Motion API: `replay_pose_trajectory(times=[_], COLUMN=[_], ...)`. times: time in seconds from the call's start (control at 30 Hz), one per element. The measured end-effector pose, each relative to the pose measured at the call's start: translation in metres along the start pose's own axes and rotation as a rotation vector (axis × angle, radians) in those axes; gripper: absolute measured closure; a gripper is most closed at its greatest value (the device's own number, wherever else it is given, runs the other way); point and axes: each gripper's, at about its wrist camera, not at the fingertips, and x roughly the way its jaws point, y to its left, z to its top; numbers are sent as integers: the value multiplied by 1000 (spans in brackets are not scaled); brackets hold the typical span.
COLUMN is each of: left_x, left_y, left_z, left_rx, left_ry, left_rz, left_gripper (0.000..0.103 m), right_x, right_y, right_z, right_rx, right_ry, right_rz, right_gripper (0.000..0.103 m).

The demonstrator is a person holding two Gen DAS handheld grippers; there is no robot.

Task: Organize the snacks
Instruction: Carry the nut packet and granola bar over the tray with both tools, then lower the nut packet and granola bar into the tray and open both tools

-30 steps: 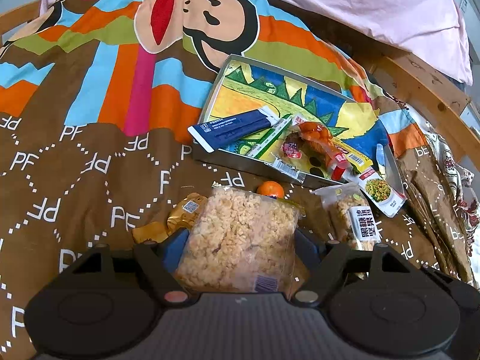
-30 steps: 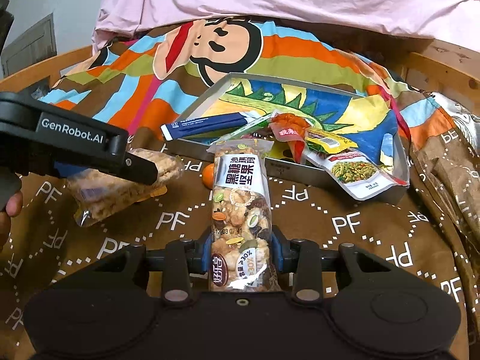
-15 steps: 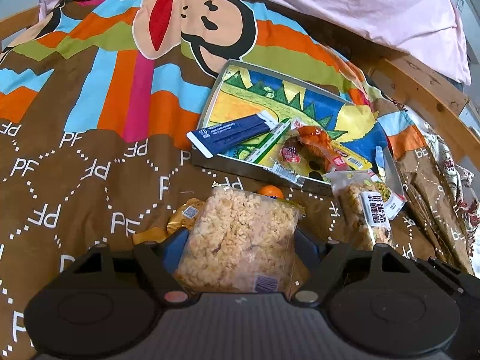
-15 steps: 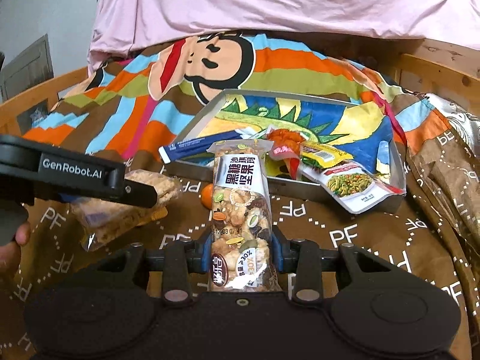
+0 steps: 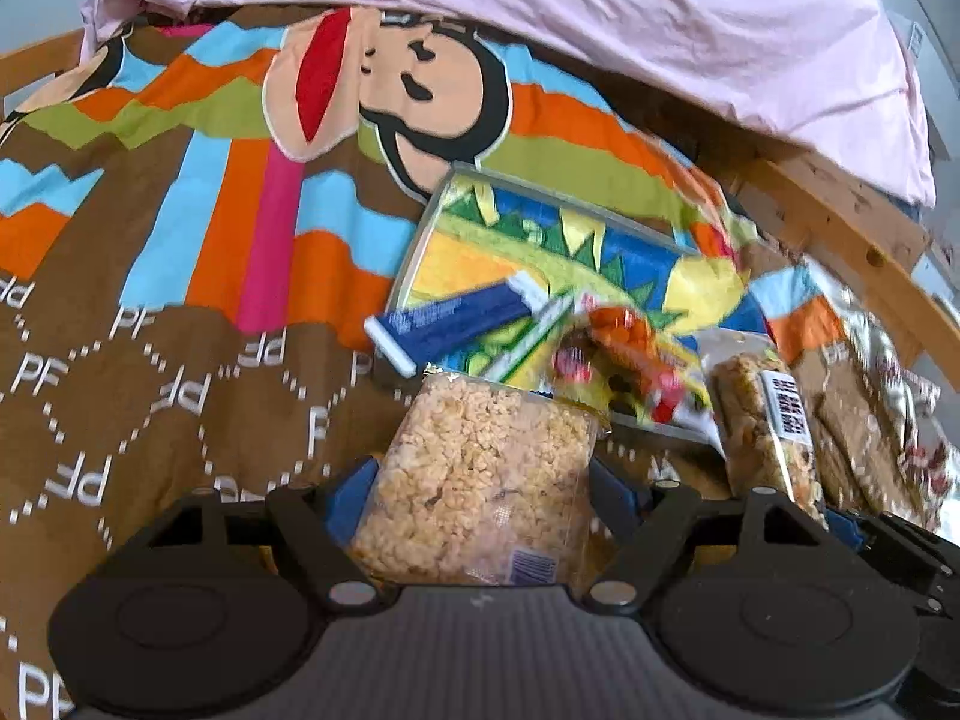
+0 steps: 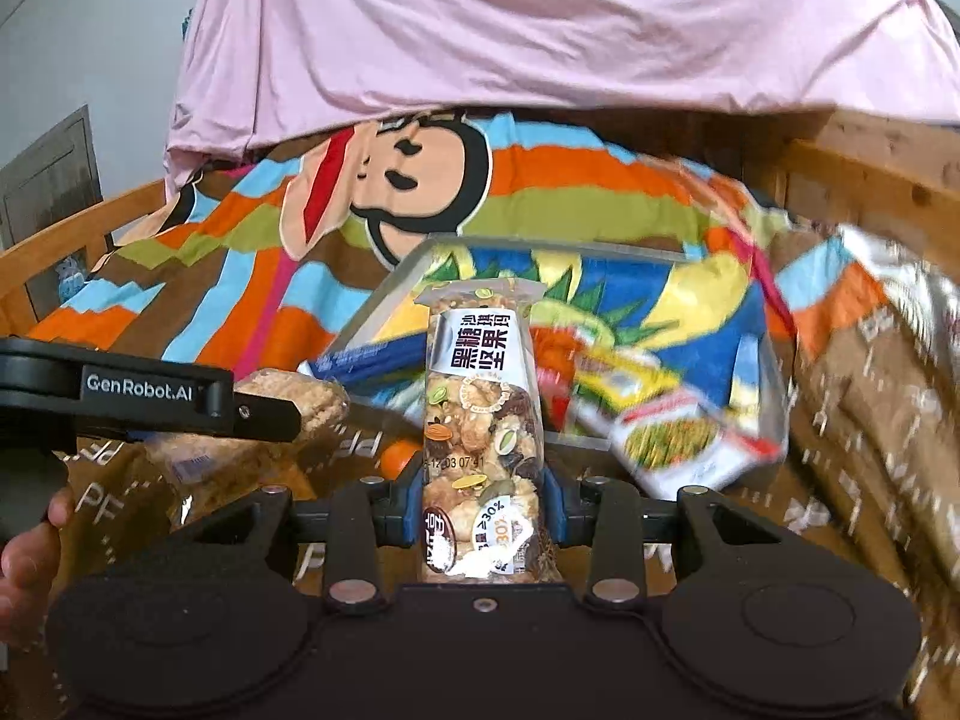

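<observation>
My left gripper [image 5: 477, 492] is shut on a clear bag of puffed rice cake [image 5: 474, 480], held above the brown bedspread just short of the tray. My right gripper [image 6: 480, 498] is shut on a tall nut-mix bar [image 6: 480, 420] with a white label, also seen at the right as the nut-mix bar [image 5: 771, 426]. Ahead lies a shallow tray [image 5: 438, 222] with a bright cartoon lining. In it are a blue stick packet [image 5: 456, 324], an orange-red packet [image 5: 624, 342] and a green-pea packet [image 6: 672, 438]. The left gripper [image 6: 264, 414] with its rice cake bag [image 6: 288, 396] shows at the left of the right wrist view.
A brown bedspread [image 5: 150, 360] with coloured stripes covers the bed. A pink quilt [image 5: 600, 18] is heaped at the back. A wooden bed frame [image 5: 840, 222] runs along the right. A small orange [image 6: 399, 459] lies before the tray. A hand [image 6: 30, 546] grips the left tool.
Both grippers have lifted and come closer to the tray with their snacks. The nut-mix bar now stands in front of the tray's near edge; the pictures are blurred by motion.
</observation>
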Motion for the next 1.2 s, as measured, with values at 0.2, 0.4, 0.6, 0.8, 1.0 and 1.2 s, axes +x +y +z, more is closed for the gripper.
replay_pose_trajectory(times=[0.2, 0.4, 0.6, 0.8, 1.0, 1.2], left_x=[11, 36, 81, 113, 137, 144], left_y=[-1, -6, -15, -20, -28, -38], left_z=[34, 63, 76, 72, 55, 47], left_rx=[-44, -49, -22, 13, 59, 101], left_ry=[-84, -166, -183, -206, -154, -147], left_rz=[-6, -11, -5, -8, -20, -17], left_gripper=[24, 24, 24, 24, 24, 24], right_x=[16, 44, 75, 108, 133, 141], right_y=[-19, -48, -90, -114, -113, -101], right_z=[26, 49, 65, 70, 65, 59], right_rx=[-6, -26, 53, 87, 113, 68], right_ry=[-23, -55, -58, -7, 68, 93], right_rz=[-14, -55, -110, -148, -129, -121], right_gripper=[64, 64, 64, 64, 64, 64])
